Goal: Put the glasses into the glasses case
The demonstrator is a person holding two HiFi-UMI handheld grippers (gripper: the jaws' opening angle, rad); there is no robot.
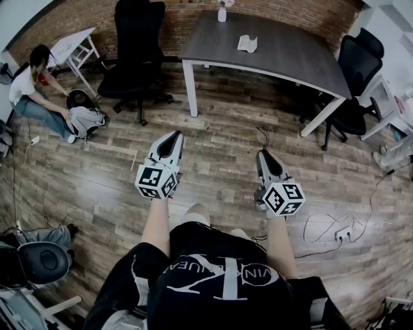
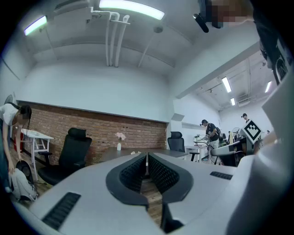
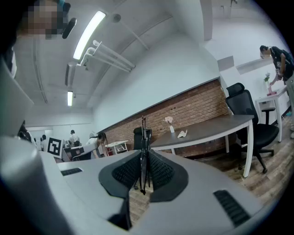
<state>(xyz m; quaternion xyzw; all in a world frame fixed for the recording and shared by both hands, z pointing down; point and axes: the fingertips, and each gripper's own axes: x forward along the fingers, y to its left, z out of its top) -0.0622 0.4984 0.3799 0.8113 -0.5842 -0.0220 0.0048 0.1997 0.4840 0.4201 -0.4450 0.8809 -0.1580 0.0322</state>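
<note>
Right claw (image 3: 144, 153), held level over the floor on the near side of the table (image 1: 290, 55): its jaws are nearly closed, pinching the glasses (image 3: 143, 133). The thin dark frame sits edge-on between the ribbed pads and stands up above the tips. Left claw (image 2: 147, 157), beside it and equally level: jaws together, nothing between them.

Surface: a dark, grey-brown table on white legs. Near its far edge stands a small white vase (image 1: 222, 13) with pale flowers. Towards the middle of the top lies a pale folded object (image 1: 247, 44); whether it is the glasses case cannot be told.

Room: a wood-plank floor (image 1: 213, 164) runs under and in front of the table, and a brick wall (image 1: 193, 22) rises just behind it. One black office chair (image 1: 137, 48) stands to the table's left and another (image 1: 358, 71) to its right. Farther left of the table stands a small white side table (image 1: 72, 46). In front of that, a person (image 1: 32, 90) kneels on the floor over a grey backpack (image 1: 85, 120). On the floor, nearer than the table's right end, lies a white cable with a power strip (image 1: 341, 233). Tube lights (image 2: 131, 9) hang from a pale ceiling.
</note>
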